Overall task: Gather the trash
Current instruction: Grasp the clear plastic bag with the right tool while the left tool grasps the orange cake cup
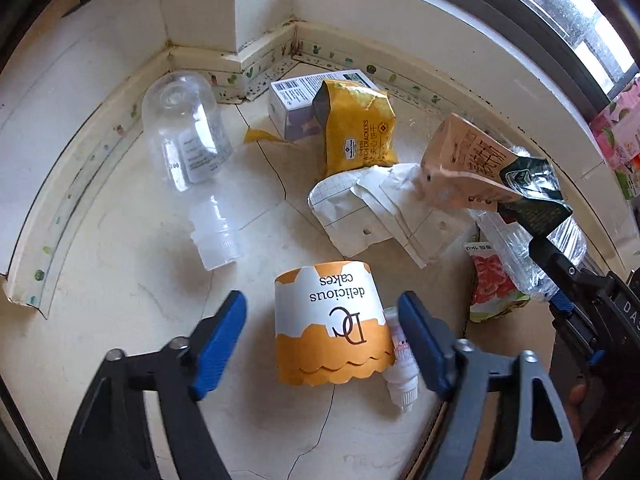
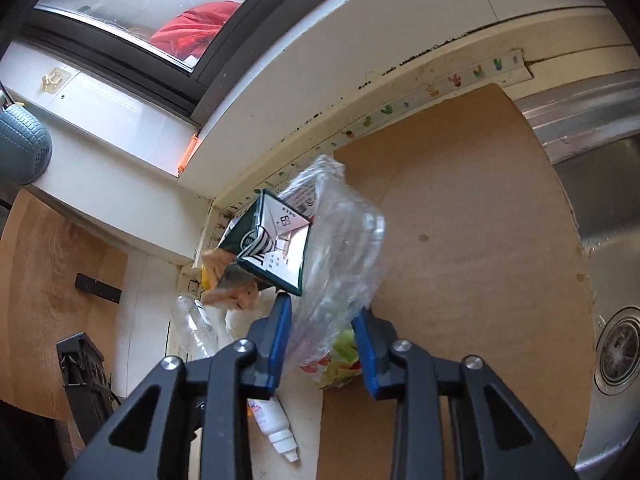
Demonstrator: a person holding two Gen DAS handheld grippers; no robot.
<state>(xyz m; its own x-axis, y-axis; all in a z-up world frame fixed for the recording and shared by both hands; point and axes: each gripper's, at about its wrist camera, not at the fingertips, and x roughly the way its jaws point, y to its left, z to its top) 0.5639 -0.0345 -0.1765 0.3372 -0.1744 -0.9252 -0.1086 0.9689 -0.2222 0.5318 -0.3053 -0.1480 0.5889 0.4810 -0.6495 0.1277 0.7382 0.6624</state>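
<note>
My clear plastic bag (image 2: pixel 340 248) is hiding most of the green snack packet (image 2: pixel 340 364). The tan pouch (image 1: pixel 460 164) is looking blurry. The pink box (image 1: pixel 618 136) is getting cut off at the edge.

My left gripper (image 1: pixel 322 344) hangs low over the counter, its blue-padded fingers (image 1: pixel 218 344) spread wide and angled down and forward, touching nothing. To its right, my right gripper (image 2: pixel 322 344) is raised above the surface, its dark linkage arms reaching in from the lower edge of its own view, its blue pads (image 2: pixel 278 344) drawn in against a clear plastic bag (image 2: pixel 340 248). From the left wrist view that same gripper (image 1: pixel 554 268) enters from the right side, fingers pointing up and left.
</note>
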